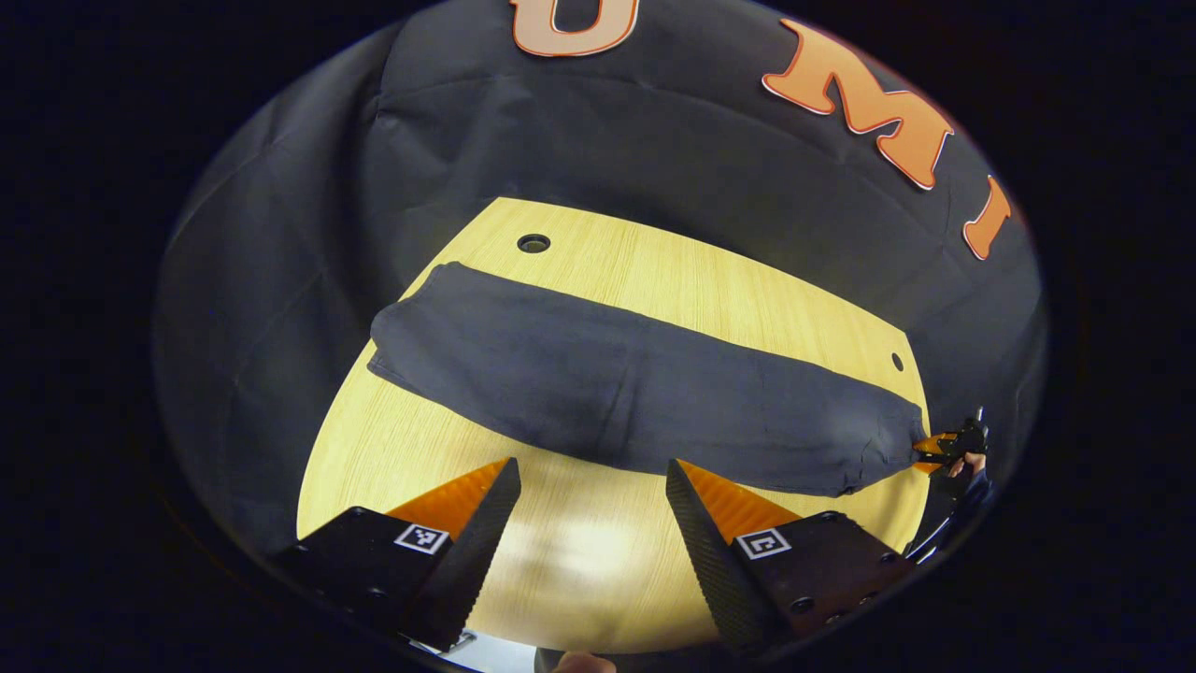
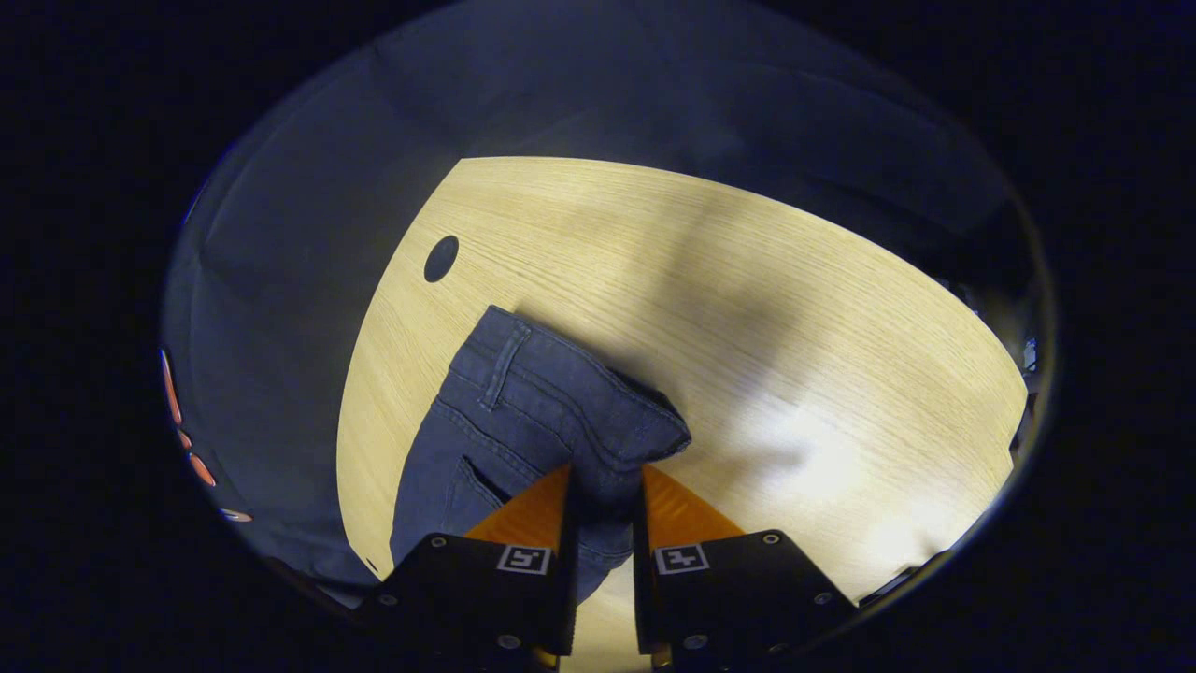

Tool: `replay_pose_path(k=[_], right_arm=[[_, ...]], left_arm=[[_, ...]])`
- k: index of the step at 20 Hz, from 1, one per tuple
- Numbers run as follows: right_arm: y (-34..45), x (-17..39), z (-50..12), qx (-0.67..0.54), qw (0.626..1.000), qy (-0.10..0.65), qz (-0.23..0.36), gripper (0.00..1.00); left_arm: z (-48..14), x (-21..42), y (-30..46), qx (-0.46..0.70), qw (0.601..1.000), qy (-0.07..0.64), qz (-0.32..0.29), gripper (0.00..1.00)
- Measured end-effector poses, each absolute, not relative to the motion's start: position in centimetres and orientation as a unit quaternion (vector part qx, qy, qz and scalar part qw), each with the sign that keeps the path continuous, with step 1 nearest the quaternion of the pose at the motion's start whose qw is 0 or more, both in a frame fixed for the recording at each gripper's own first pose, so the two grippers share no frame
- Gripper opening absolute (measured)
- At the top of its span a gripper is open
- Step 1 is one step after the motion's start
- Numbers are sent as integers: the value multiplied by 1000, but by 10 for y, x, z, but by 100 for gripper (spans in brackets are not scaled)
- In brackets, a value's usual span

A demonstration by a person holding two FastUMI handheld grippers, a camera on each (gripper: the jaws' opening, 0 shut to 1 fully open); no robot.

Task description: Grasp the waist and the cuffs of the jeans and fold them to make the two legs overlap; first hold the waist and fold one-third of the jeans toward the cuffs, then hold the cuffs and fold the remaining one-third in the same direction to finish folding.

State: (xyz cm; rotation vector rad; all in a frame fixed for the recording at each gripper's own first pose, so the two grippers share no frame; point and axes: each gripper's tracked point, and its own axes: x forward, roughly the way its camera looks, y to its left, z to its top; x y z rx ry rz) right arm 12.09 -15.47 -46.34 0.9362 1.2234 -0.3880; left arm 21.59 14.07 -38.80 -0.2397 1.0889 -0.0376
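While the left gripper hovers wide open and empty over the near edge of the worktop, the left gripper view shows the jeans lying flat in a long strip across the wood, their far right end met by the right gripper. Seen from the right gripper view, that gripper is nearly closed, pinching bunched denim just below the waistband; the cloth looks soft, limp and moderately heavy, so the thick waistband seam and cuff hems seem the surest holds.
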Motion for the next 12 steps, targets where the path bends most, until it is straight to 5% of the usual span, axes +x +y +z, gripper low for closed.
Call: replay_pose_path(k=[12], right_arm=[[-116,137,-356,442,769,447,-120,26]], left_arm=[[-387,214,138,-130,849,512,-34,96]])
